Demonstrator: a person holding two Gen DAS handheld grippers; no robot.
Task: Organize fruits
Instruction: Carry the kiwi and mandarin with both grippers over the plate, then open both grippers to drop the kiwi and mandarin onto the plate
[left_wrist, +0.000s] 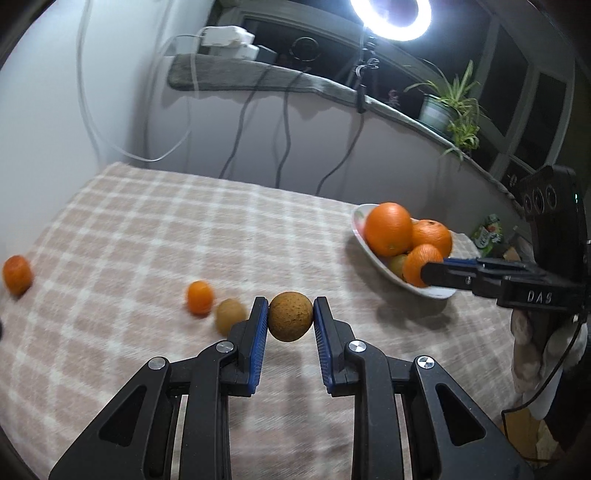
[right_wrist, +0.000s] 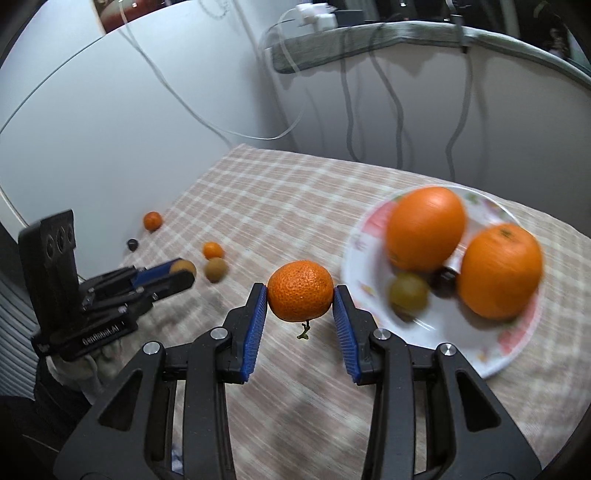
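Observation:
My left gripper (left_wrist: 290, 315) is shut on a small round brown fruit (left_wrist: 290, 316), held above the checked cloth. My right gripper (right_wrist: 300, 295) is shut on a small mandarin (right_wrist: 300, 290) with a bit of stem, just left of the white plate (right_wrist: 491, 352). On the plate lie two big oranges (right_wrist: 424, 228), a green-yellow fruit (right_wrist: 409, 293) and a dark fruit between them. In the left wrist view the right gripper (left_wrist: 424, 271) holds the mandarin (left_wrist: 415, 263) at the plate's (left_wrist: 436, 292) near side. Loose on the cloth lie a small mandarin (left_wrist: 200, 297), a brown fruit (left_wrist: 229, 315) and another mandarin (left_wrist: 16, 274).
The table is covered with a beige checked cloth (left_wrist: 166, 229) and stands against a white wall with hanging cables (left_wrist: 284, 147). A shelf holds chargers, a ring light (left_wrist: 391, 16) and a potted plant (left_wrist: 448, 107). A small dark object (right_wrist: 132, 243) lies near the cloth's far left edge.

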